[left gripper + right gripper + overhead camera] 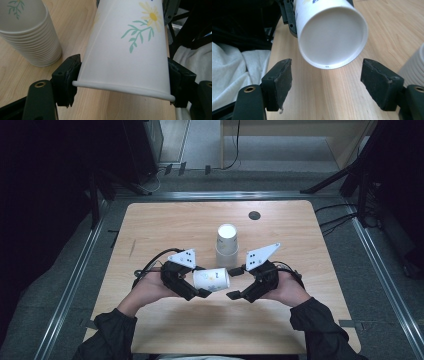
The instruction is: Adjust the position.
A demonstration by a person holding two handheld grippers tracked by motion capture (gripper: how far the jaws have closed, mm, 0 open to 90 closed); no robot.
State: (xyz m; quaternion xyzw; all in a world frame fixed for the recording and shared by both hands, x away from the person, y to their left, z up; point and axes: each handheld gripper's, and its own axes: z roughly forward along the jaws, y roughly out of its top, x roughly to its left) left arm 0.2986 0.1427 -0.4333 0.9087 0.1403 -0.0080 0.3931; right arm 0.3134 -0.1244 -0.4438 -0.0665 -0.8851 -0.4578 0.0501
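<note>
A white paper cup (212, 279) with a flower print lies on its side in the air, held near its rim by my left gripper (199, 281). In the left gripper view the cup (125, 47) sits squeezed between both black pads (67, 80). My right gripper (235, 283) is open just right of the cup, its jaws spread on either side of the cup's closed bottom (331, 37) without touching. Behind them a stack of the same cups (227, 245) stands upside down at the table's middle.
The wooden table (165, 225) has a dark round hole (254, 215) near its far right. Metal rails and cables run along the floor around it. The stack of cups (27, 32) stands close to the left of the held cup.
</note>
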